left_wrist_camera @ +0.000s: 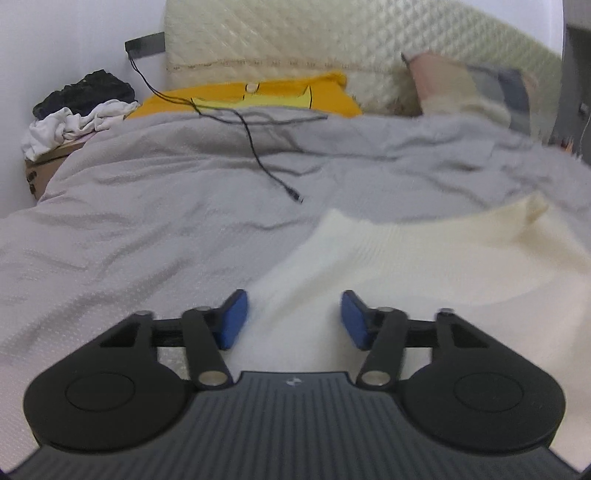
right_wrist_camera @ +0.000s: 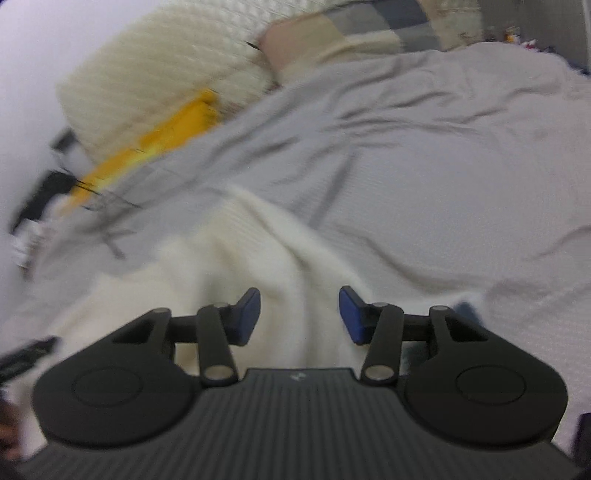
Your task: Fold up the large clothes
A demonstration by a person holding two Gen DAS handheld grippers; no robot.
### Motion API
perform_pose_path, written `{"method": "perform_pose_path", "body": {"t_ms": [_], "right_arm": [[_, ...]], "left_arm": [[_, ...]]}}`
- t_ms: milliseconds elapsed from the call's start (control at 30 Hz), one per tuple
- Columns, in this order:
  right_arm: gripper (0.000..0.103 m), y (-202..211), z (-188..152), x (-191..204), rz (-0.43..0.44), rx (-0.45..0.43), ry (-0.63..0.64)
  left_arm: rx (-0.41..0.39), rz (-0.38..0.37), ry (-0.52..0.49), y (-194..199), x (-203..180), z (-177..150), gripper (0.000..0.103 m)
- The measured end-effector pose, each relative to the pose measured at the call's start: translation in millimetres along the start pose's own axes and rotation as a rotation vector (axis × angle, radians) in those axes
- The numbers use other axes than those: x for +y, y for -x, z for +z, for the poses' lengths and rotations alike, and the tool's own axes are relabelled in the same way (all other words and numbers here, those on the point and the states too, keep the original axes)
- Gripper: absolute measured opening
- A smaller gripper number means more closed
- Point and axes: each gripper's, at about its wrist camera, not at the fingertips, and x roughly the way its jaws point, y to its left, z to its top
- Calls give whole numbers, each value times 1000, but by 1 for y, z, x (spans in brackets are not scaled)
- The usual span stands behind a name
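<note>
A cream knit sweater (left_wrist_camera: pixel 424 266) lies spread on the grey bedcover (left_wrist_camera: pixel 166 206). My left gripper (left_wrist_camera: pixel 294 319) is low over the sweater's left edge. Its blue pads (left_wrist_camera: pixel 234 319) stand apart, the knit lies flat in the gap, and neither pad presses on it. In the right wrist view the sweater (right_wrist_camera: pixel 236 251) is bunched into ridges that run up between my right gripper's (right_wrist_camera: pixel 300 314) blue pads (right_wrist_camera: pixel 351 314). The raised fold fills the gap there and looks pinched. That view is blurred.
A black cable (left_wrist_camera: pixel 258 151) with a plug trails across the bedcover ahead of the left gripper. A yellow pillow (left_wrist_camera: pixel 258 96), a cream quilted headboard (left_wrist_camera: pixel 332 33) and a patterned pillow (left_wrist_camera: pixel 480 88) lie at the far end. Clothes (left_wrist_camera: pixel 74 114) are piled on a box at the left.
</note>
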Motion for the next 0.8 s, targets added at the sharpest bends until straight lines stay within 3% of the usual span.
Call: {"method": "perform_pose_path", "body": {"t_ms": [33, 100, 133, 167, 200, 233, 300, 500, 600, 733, 800], "right_arm": [[49, -5, -2, -1, -7, 9, 6], [47, -10, -5, 0, -24, 12, 28], [45, -10, -5, 3, -33, 10, 37], [36, -9, -5, 5, -43, 4, 45], [19, -6, -5, 6, -44, -3, 50], [12, -4, -5, 7, -42, -2, 49], [9, 7, -4, 6, -55, -33, 38], [8, 51, 9, -9, -54, -172, -55], [8, 50, 8, -13, -80, -182, -43], [8, 14, 2, -21, -99, -98, -58], [8, -4, -2, -24, -102, -55, -55]], "left_arm": [[14, 10, -9, -3, -2, -1, 47], [19, 48, -27, -6, -3, -3, 18], [13, 63, -28, -7, -1, -4, 15], [7, 56, -11, -7, 2, -3, 10], [-6, 50, 15, -3, 7, -3, 9], [-20, 56, 26, 0, 10, -2, 9], [-66, 64, 53, 11, 17, 1, 8], [-177, 8, 272, 45, 55, 12, 8], [-203, 6, 303, 51, 57, 12, 8], [-139, 30, 284, 30, 51, 8, 8], [-69, 38, 261, 10, 48, 5, 8]]}}
